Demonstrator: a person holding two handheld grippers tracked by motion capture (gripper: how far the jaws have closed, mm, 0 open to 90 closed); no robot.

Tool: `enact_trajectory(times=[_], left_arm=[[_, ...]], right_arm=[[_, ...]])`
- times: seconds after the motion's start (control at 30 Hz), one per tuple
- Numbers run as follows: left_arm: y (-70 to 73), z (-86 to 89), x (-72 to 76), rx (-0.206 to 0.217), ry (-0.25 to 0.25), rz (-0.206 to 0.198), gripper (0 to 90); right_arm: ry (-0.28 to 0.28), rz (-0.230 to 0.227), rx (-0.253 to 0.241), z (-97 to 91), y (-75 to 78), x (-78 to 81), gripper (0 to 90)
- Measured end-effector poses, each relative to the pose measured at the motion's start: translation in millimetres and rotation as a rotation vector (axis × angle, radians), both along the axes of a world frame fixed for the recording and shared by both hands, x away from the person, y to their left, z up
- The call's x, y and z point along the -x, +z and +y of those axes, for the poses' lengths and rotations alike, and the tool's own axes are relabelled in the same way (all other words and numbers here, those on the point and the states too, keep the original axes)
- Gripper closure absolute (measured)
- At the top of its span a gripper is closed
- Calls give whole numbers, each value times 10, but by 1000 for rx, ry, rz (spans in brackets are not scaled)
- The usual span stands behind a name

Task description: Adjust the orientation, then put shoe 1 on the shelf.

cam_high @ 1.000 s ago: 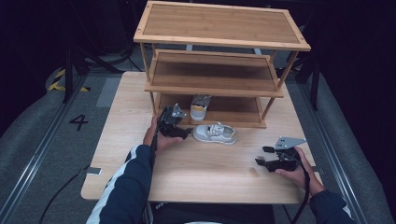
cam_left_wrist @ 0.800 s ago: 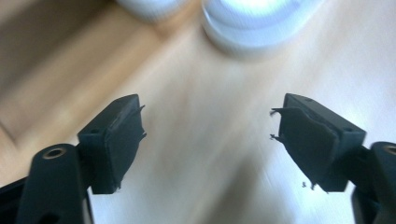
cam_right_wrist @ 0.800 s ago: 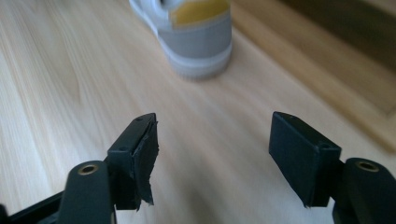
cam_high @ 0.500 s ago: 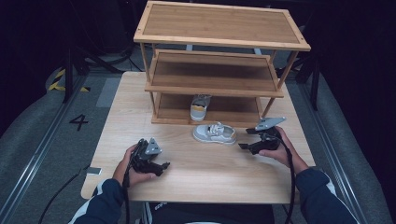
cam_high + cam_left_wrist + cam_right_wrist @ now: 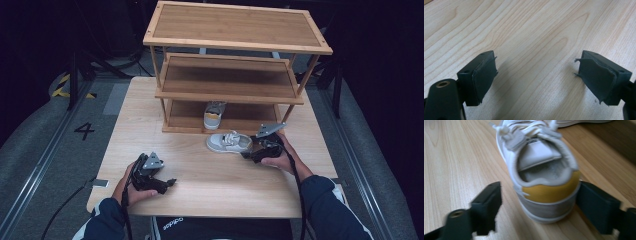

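Worktop: I see a pale wood-grain worktop, bare under my left gripper, with dark floor and a grey strip marked 4 around it.
Rack: a three-tier wooden shoe rack stands at the far half of the worktop; a second shoe sits on its lowest shelf, heel facing me.
Shoe: the white shoe lies on the worktop just in front of the rack, its yellow-and-grey heel between the jaws of my right gripper.
Right jaws: I have just been opening them; they stand wide apart on either side of the heel. The one at the right of the right gripper view sits close against the sole and I cannot tell if it touches; the other is clear of it.
Left jaws: also just opened, wide apart, with bare wood between them.
Open room: ahead of my left jaws the worktop runs free toward the shoe; ahead of my right jaws the rack's base edge lies just past the toe.
Left hand: my left hand rests low near the near edge, gripper pointing toward the shoe's side.
Right hand: my right hand holds its gripper low and level, close behind the heel.
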State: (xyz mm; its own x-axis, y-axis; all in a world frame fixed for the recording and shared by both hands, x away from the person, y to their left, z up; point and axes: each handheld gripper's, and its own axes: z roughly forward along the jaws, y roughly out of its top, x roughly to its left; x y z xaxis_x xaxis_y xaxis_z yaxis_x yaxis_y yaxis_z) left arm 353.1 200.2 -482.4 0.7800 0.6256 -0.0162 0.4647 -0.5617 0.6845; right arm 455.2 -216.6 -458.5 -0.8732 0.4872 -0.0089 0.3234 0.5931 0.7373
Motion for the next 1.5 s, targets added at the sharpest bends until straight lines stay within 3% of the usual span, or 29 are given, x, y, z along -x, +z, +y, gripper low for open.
enact_trajectory(times=[0.2,0.27,0.5,0.77,0.87,0.93,1.1,1.13,1.27,1.3,1.37,1.43,1.5], left_arm=[[-1,4,-2,1,-4,0,151],[0,5,-3,1,-6,1,151],[0,7,-6,1,-9,1,151],[1,9,-10,0,-15,1,151],[1,9,-12,0,-16,2,150],[0,9,-15,0,-19,2,150],[1,9,-15,-1,-21,1,151],[1,9,-15,-1,-21,1,151],[1,9,-14,-1,-20,1,151],[0,8,-13,0,-19,1,151],[1,9,-14,-1,-20,1,152],[1,9,-13,-1,-20,1,151],[3,12,-10,-4,-21,0,152]], right_arm=[[17,17,-23,-13,23,68,280],[97,30,-22,34,48,198,316],[230,20,21,237,79,513,349],[249,-10,54,347,141,592,369],[237,-37,42,362,261,565,385],[261,-56,46,413,353,564,384],[327,-87,136,666,457,543,388],[327,-87,136,666,457,543,388],[349,-56,193,790,423,482,420],[363,-34,237,839,388,451,433],[370,-24,254,858,363,430,448],[391,-7,305,910,303,402,476],[405,14,313,947,278,389,524]])
